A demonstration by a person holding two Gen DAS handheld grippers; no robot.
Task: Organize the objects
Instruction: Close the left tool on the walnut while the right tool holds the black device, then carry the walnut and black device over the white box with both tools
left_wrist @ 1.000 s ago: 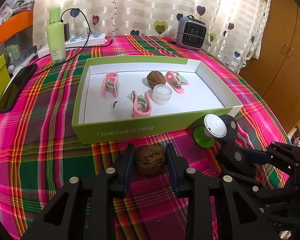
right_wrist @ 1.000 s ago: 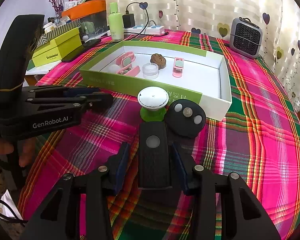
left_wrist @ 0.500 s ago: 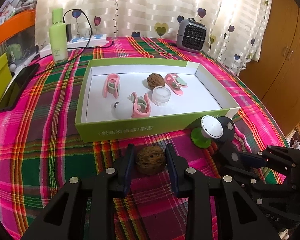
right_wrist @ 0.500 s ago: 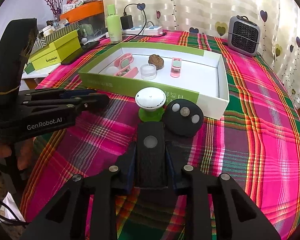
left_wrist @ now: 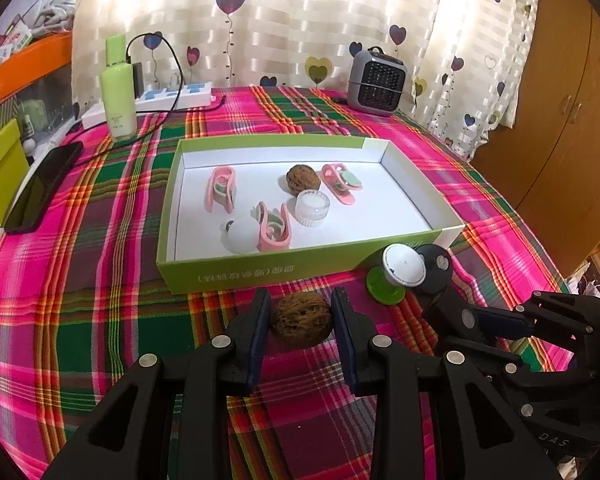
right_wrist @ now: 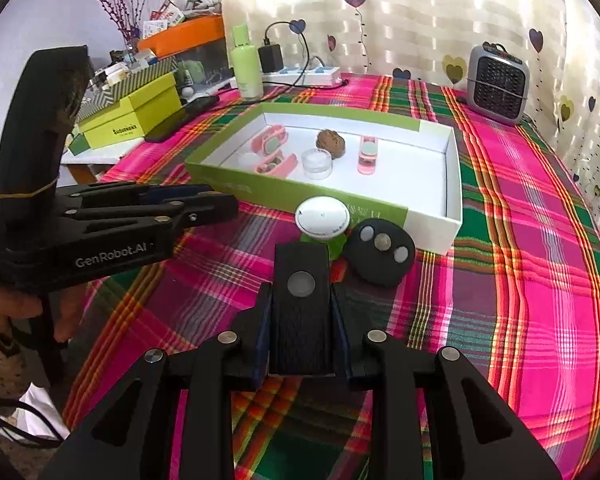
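Walnut (left_wrist: 301, 325) sits clamped in the left gripper's (left_wrist: 301, 322) jaws just above the plaid-covered bench (left_wrist: 100, 280), in front of the green box (left_wrist: 260, 274). Right gripper's (right_wrist: 301, 312) jaws, having just closed, pinch a black remote (right_wrist: 300, 300) whose near end is hidden behind them. Box lettering is too small to read.

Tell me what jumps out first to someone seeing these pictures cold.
The loud pink-and-green plaid tablecloth comes first, then the green box at its middle, holding pink clips, a walnut and a small clear jar. In front of the box, the left gripper is shut on a second walnut. The right gripper, whose jaws have just been closing, clamps a black rectangular block.
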